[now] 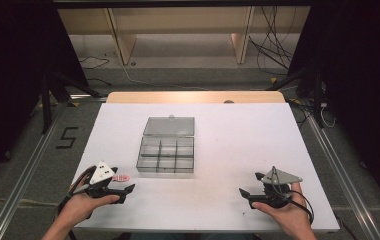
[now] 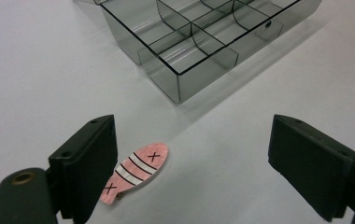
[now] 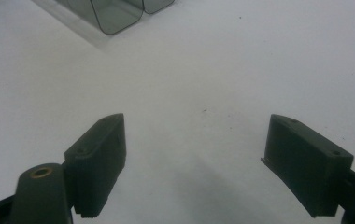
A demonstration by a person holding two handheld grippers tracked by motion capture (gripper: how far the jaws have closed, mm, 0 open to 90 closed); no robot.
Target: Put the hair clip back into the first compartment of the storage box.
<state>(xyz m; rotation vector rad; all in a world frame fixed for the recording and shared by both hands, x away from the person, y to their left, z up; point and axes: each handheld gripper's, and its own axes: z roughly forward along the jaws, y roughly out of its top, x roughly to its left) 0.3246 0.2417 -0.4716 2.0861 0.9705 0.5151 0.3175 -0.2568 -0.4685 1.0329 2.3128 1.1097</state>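
Left gripper view: tongs [image 2: 192,158] wide open, empty; pink clip [image 2: 136,171] by one jaw, compartment box [image 2: 199,42] ahead.

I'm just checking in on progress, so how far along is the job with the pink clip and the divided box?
Done: the clear box lies open, lid back, its visible compartments empty. In hand: the left gripper sits with jaws open around the pink clip, which lies flat on the table. Left: probably gripping it and carrying it to a compartment. The right gripper is open, holding nothing.
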